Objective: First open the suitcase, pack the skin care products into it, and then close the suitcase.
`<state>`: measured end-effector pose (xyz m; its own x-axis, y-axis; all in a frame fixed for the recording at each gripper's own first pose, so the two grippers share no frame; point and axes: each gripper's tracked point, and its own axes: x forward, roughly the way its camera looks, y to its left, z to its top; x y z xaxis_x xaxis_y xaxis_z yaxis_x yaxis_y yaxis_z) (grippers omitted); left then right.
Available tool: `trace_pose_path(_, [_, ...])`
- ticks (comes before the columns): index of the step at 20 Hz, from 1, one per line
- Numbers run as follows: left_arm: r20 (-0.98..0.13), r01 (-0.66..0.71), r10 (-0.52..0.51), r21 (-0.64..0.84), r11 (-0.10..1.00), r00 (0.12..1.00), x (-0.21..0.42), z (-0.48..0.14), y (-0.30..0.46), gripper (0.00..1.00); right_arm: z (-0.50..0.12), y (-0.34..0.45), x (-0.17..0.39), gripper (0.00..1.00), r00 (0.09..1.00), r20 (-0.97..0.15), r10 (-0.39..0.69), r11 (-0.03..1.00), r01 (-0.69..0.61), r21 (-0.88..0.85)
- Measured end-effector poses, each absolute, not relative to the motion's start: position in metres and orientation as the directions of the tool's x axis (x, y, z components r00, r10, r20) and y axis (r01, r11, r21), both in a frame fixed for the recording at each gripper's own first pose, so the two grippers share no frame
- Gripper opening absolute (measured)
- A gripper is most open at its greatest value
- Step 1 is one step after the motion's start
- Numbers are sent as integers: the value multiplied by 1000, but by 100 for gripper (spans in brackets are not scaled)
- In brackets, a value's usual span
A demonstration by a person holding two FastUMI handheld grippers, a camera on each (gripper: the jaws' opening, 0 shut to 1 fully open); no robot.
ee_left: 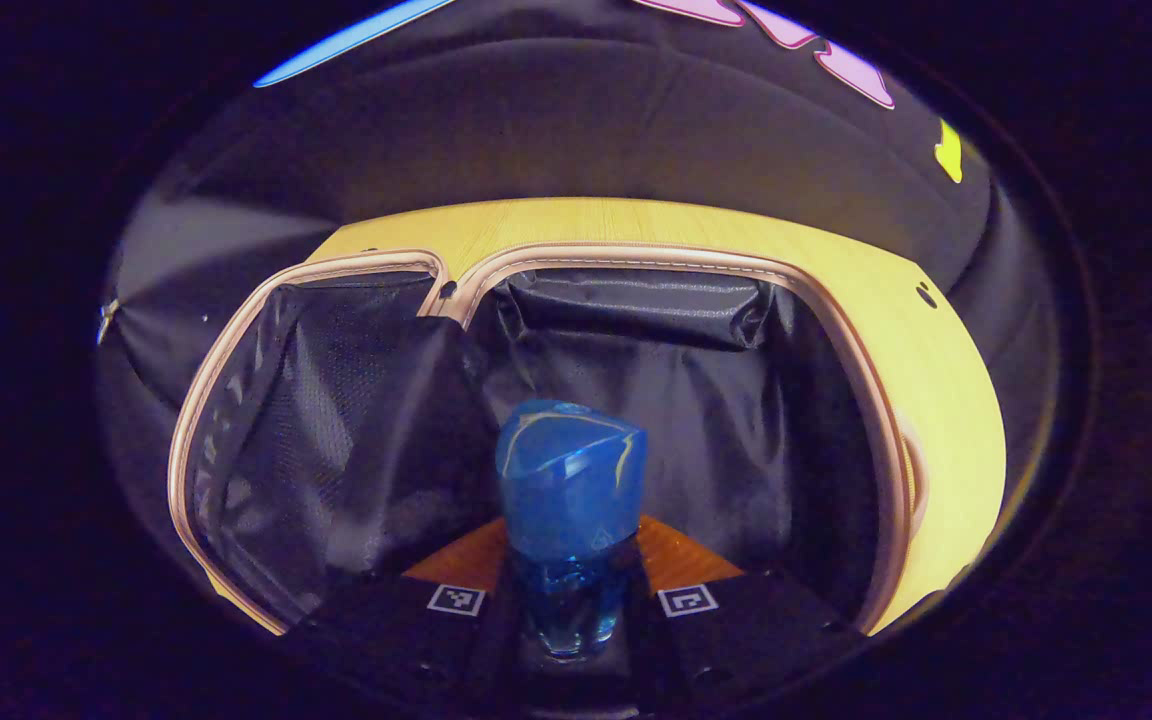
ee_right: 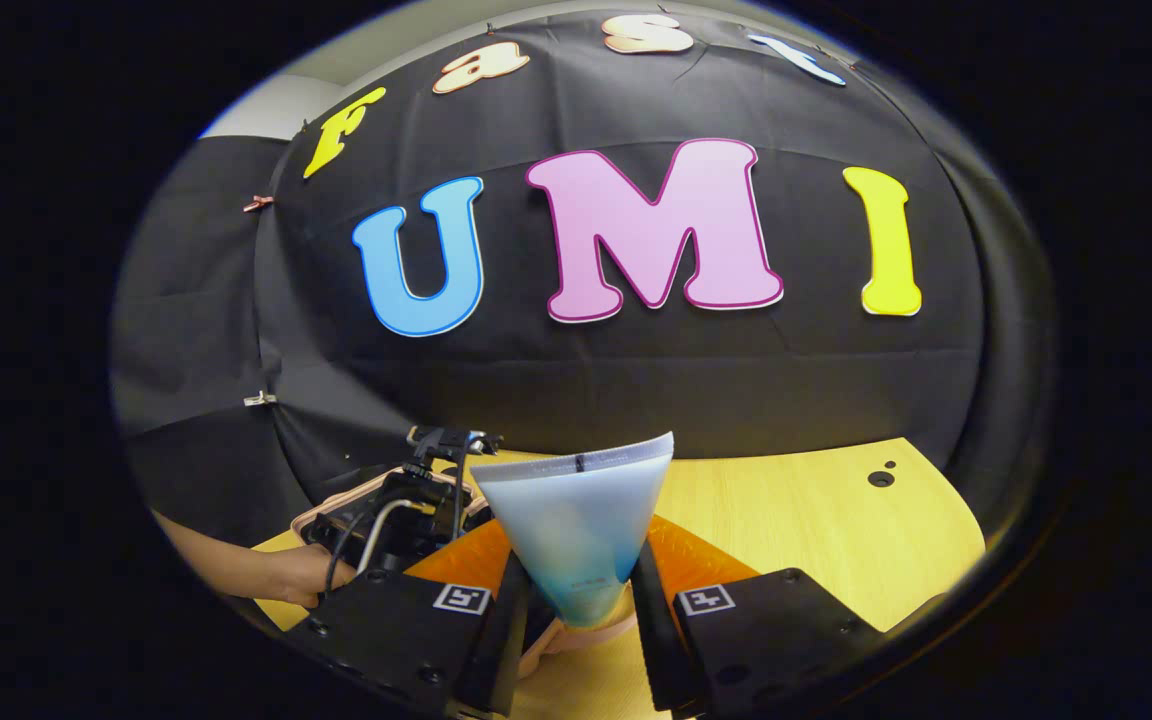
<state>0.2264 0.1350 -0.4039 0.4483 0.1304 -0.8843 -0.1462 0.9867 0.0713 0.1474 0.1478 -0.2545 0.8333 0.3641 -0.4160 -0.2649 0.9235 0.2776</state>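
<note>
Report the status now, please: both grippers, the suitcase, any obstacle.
Left gripper shut on blue bottle, over open suitcase. Right gripper shut on pale tube, above table. No obstacle seen.

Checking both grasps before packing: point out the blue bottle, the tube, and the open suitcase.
blue bottle (ee_left: 570,490): left gripper view, on its cap.
tube (ee_right: 576,530): right gripper view, mid-body.
suitcase (ee_left: 636,252): left gripper view, far zipper rim.

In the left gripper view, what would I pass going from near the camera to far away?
Blue bottle held between the fingers → open suitcase's dark lining → its pink zipper rim → wooden table → black booth cloth.
</note>
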Motion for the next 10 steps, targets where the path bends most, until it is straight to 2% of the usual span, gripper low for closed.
trace_pose_path(1, [-890,-146,130,72,987,437,226,-406,134,52,-255,147,149,53,834,-419,358,927,-262,269])
trace_pose_path(2, [-879,-150,128,66,987,459,229,-403,134,49,-256,147,150,53,836,-421,352,930,-261,258])
trace_pose_path(5, [-874,-186,118,32,982,471,222,-398,139,49,-268,156,153,53,826,-441,349,933,-261,249])
trace_pose_path(7, [-829,-209,107,-12,978,548,221,-371,143,67,-277,164,158,53,817,-459,348,934,-260,244])
trace_pose_path(8, [-786,-227,114,-34,973,607,221,-347,146,81,-281,168,161,52,812,-470,347,935,-260,240])
trace_pose_path(9, [-738,-249,145,-33,968,659,217,-320,152,83,-287,175,163,53,803,-483,351,934,-263,242])
trace_pose_path(10, [-688,-269,177,-28,963,704,209,-287,160,91,-293,184,165,53,790,-500,355,933,-264,245])
